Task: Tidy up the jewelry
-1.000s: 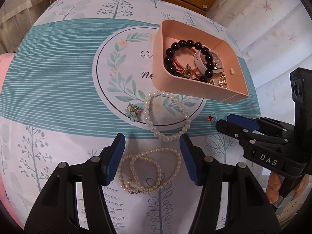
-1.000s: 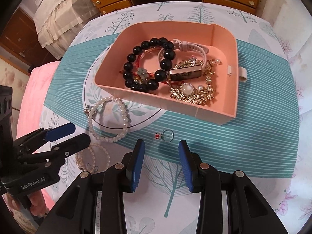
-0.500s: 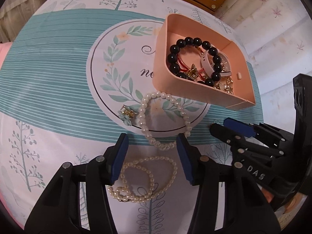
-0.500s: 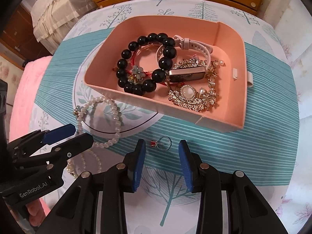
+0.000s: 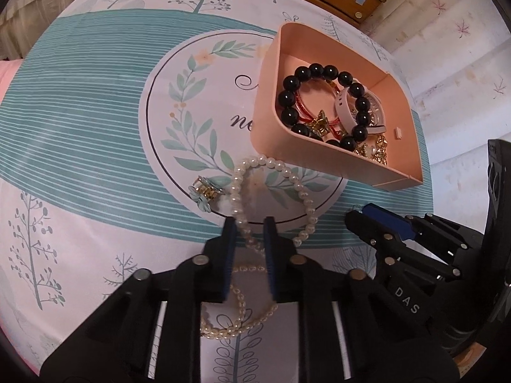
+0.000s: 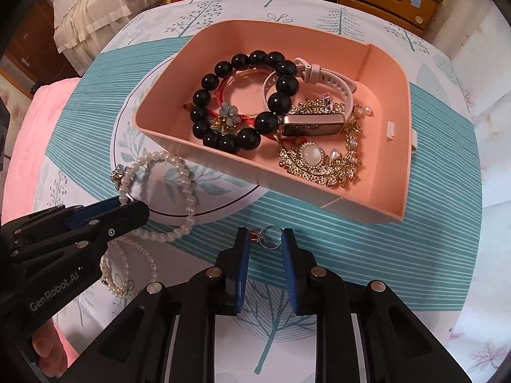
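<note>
Your left gripper (image 5: 249, 228) has narrowed around the pearl bracelet (image 5: 271, 198) at the tray's (image 5: 396, 180) 7 o'clock, not yet pinching. Your right gripper (image 6: 262, 239), half-closed, now brackets the ring (image 6: 270, 238); both pickups look imminent

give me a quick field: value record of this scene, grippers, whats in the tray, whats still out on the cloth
left gripper: jaws narrowed around the large pearl bracelet, strand between the pads; contact not clear
right gripper: open, jaws either side of the small ring
pink tray: holds black bead bracelet, white-strap watch, gold brooch
still on tablecloth: large pearl bracelet, small-pearl strand, flower clip, small ring
task state: not finished, four pieces outside the tray
</note>
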`<control>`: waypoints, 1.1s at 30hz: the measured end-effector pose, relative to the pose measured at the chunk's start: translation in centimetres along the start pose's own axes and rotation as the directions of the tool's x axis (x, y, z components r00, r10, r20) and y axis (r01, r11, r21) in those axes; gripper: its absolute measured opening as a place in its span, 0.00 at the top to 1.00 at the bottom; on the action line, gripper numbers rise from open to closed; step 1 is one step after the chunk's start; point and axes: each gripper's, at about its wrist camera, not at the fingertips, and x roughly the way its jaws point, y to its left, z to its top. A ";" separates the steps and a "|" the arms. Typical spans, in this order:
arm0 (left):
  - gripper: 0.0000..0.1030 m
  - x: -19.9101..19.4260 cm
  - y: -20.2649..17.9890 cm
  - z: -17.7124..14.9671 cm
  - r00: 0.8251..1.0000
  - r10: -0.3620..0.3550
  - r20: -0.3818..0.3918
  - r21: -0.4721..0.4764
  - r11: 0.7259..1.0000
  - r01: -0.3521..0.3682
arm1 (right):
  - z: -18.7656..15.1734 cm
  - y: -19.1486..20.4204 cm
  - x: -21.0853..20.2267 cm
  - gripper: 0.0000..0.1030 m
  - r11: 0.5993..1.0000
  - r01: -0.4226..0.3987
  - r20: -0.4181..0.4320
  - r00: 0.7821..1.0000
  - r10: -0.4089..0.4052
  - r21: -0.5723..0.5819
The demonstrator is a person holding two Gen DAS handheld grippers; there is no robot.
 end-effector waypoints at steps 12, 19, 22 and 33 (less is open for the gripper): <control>0.93 -2.7 -1.4 -0.7 0.999 -0.011 0.053 0.051 0.999 0.008 | -1.2 -0.9 -2.1 0.90 0.999 -0.054 0.023 0.998 0.054 0.009; 0.93 -3.9 -2.1 -1.0 0.997 -0.014 0.075 0.063 0.998 0.009 | -1.2 -0.9 -2.8 0.90 0.999 -0.037 0.032 0.999 0.037 0.008; 0.93 -3.9 -1.8 -1.1 0.997 -0.017 0.072 0.052 0.999 0.013 | -1.0 -0.8 -2.6 0.90 0.999 -0.035 0.011 0.999 0.035 0.008; 0.93 -3.5 -0.7 -1.2 0.998 -0.012 0.060 0.037 0.999 0.010 | -0.3 -0.6 -0.6 0.90 1.000 -0.004 -0.028 1.000 0.004 0.008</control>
